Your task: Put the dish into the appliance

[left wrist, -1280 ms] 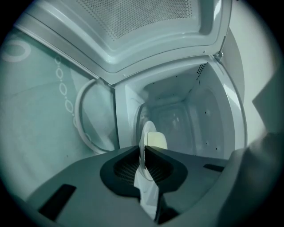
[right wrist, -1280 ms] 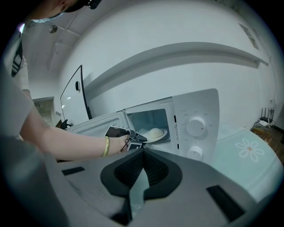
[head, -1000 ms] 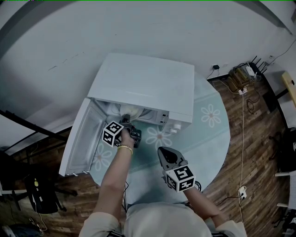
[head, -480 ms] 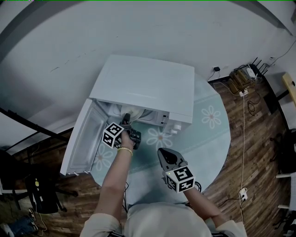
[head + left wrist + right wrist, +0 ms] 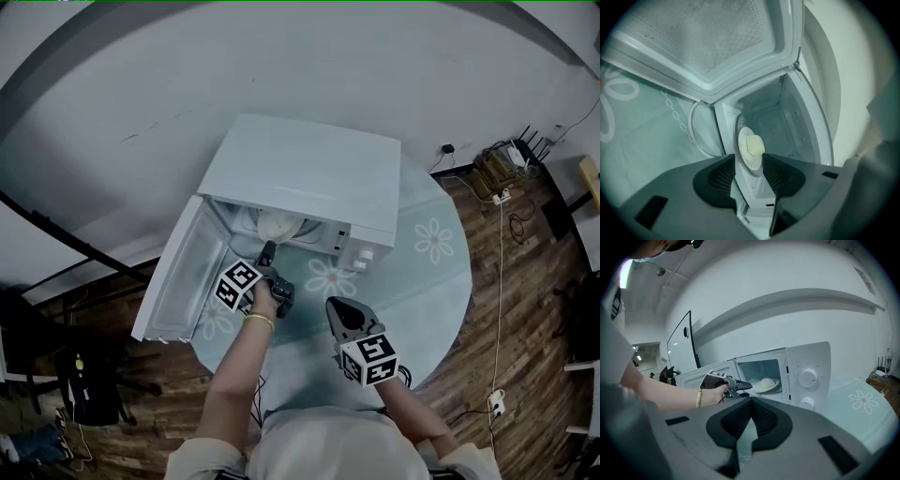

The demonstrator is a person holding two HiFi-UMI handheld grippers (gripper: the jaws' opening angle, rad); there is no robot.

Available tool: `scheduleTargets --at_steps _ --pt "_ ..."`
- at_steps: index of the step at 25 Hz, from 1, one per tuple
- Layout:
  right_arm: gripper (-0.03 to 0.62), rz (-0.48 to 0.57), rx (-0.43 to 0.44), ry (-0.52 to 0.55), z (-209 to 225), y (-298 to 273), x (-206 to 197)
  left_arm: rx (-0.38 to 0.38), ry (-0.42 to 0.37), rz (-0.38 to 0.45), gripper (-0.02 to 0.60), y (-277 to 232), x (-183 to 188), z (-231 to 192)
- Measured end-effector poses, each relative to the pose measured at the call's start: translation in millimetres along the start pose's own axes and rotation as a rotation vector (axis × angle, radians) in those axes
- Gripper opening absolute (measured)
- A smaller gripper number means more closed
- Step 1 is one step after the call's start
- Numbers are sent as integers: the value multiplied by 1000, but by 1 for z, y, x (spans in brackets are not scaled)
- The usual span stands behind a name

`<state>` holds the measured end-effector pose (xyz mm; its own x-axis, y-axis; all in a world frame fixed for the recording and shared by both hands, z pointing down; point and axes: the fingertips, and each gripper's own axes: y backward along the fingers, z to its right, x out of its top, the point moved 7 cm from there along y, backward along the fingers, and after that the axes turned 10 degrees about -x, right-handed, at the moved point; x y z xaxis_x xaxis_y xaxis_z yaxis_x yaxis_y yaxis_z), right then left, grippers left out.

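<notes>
The white microwave (image 5: 309,173) stands on the round table with its door (image 5: 178,277) swung open to the left. A white dish (image 5: 278,225) with a pale lump of food (image 5: 753,144) rests inside the cavity. My left gripper (image 5: 268,249) is at the opening, right in front of the dish (image 5: 744,152). Its jaws are opening and the pads do not press on the rim. From the right gripper view the left gripper (image 5: 745,385) ends just short of the dish (image 5: 766,383). My right gripper (image 5: 339,307) hovers over the table nearer the person, shut and holding nothing.
A pale green cloth with flower prints (image 5: 422,281) covers the table. The microwave's knobs (image 5: 807,377) face the right gripper. Cables and a power strip (image 5: 497,178) lie on the wooden floor at the right. A dark stand (image 5: 84,394) is at lower left.
The left gripper has drawn back a little from the microwave's cavity, and the dish stays inside. The right gripper has hardly moved.
</notes>
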<state>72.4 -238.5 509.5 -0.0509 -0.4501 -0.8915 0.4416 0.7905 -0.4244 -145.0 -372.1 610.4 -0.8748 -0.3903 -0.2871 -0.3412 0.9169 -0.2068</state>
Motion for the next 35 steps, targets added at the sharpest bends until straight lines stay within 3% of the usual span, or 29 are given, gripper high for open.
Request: scheduleTargets --at_steps 3,8,12,26,35 --pt "5 3 -6 4 0 4 -1 -23 -74 -23 177 15 -4 13" --pt "5 12 -18 -1 0 14 -3 -42 -183 -63 47 43 -17 31" --pt "5 24 -21 1 -1 22 -2 -62 -231 -89 11 66 -28 40" --pt "5 10 -19 -10 -12 48 -14 -43 -518 -297 9 148 -70 69" --pt "5 -12 -7 -17 -20 69 -24 -11 -613 -355 9 195 -90 70"
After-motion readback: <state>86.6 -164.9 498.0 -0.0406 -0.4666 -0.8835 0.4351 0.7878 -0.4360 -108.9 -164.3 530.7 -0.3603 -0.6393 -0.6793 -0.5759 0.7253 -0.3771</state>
